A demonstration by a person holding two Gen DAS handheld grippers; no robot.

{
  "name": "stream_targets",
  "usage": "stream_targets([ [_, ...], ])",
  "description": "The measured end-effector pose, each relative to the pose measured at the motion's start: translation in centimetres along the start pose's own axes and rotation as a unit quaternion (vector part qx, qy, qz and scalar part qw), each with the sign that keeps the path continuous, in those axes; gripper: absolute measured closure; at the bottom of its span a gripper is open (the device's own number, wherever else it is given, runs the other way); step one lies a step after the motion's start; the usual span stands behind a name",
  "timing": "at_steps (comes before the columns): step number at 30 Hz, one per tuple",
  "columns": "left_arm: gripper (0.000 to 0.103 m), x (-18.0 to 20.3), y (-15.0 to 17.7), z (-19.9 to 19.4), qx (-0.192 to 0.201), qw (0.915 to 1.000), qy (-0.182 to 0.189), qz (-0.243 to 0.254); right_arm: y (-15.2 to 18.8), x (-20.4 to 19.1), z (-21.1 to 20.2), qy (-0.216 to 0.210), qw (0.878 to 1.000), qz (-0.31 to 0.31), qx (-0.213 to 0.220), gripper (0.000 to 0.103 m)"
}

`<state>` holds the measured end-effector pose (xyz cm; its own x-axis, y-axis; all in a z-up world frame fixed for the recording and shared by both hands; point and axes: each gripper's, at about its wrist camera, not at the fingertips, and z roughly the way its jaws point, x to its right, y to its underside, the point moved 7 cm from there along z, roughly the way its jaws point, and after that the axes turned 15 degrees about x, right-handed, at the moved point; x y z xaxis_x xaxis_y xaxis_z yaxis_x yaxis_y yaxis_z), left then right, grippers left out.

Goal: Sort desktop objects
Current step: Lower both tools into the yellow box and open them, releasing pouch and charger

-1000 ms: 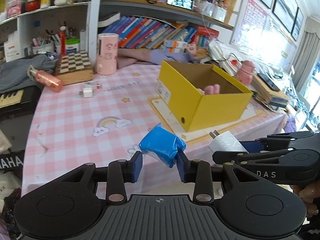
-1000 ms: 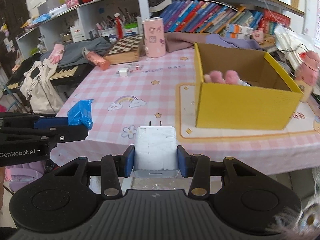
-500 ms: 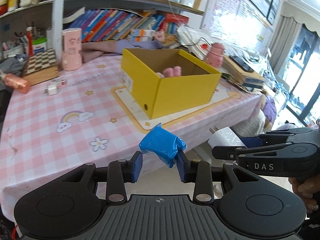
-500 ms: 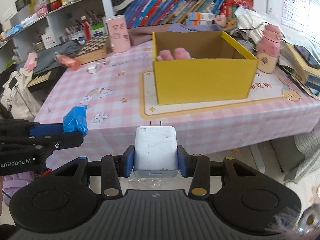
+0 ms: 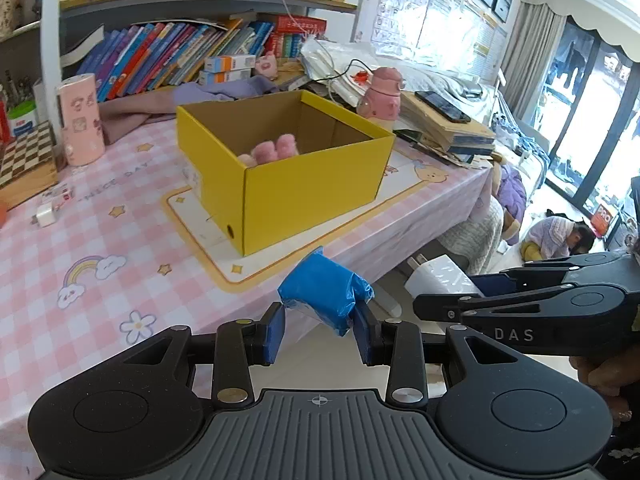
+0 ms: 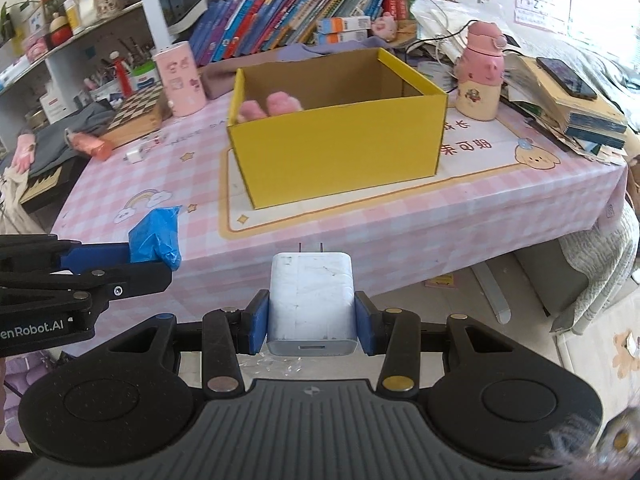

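Observation:
My left gripper (image 5: 320,330) is shut on a crumpled blue packet (image 5: 326,294), held off the table's front edge. My right gripper (image 6: 311,326) is shut on a white plug charger (image 6: 311,300), also off the front edge. Each gripper shows in the other view: the blue packet (image 6: 156,236) at the left, the charger (image 5: 438,280) at the right. An open yellow box (image 5: 304,184) stands on the pink checked table (image 5: 80,240) ahead, with a pink fluffy thing (image 5: 268,150) inside.
A small white plug (image 5: 46,216), a pink cylinder (image 5: 80,120) and a chessboard box (image 5: 24,160) lie at the far left. A pink bottle (image 6: 480,76) and stacked books with a phone (image 6: 568,92) stand right of the box. Bookshelves run behind.
Both grippers have drawn back from the table and swung right, so the yellow box now sits ahead and farther off. Both still hold their objects.

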<state>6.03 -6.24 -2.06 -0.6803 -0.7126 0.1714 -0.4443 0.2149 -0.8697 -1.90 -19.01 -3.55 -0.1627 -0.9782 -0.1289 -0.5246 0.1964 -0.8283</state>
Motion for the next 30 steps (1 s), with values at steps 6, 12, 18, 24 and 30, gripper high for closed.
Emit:
stream_targets([
  [6, 0.068, 0.1, -0.8, 1.1, 0.0, 1.0, -0.002, -0.002, -0.8, 0.9, 0.9, 0.0, 1.0, 0.0, -0.002, 0.062],
  [12, 0.068, 0.4, -1.3, 2.3, 0.001, 1.0, 0.001, -0.007, -1.4, 1.4, 1.9, -0.005, 1.0, -0.012, -0.008, 0.062],
  [18, 0.068, 1.6, -2.0, 4.0, 0.0, 0.9998, 0.018, 0.0, -1.7, 3.1, 2.3, 0.01, 1.0, -0.003, -0.011, 0.062],
  [24, 0.068, 1.9, -3.0, 5.6, 0.006, 0.9999, 0.016, -0.002, -2.4, 4.8, 3.1, 0.015, 1.0, -0.001, -0.013, 0.062],
  [30, 0.068, 1.6, -5.4, 7.0, 0.026, 0.9996, -0.001, -0.004, -4.2, 6.1, 4.4, 0.009, 1.0, -0.005, -0.001, 0.062],
])
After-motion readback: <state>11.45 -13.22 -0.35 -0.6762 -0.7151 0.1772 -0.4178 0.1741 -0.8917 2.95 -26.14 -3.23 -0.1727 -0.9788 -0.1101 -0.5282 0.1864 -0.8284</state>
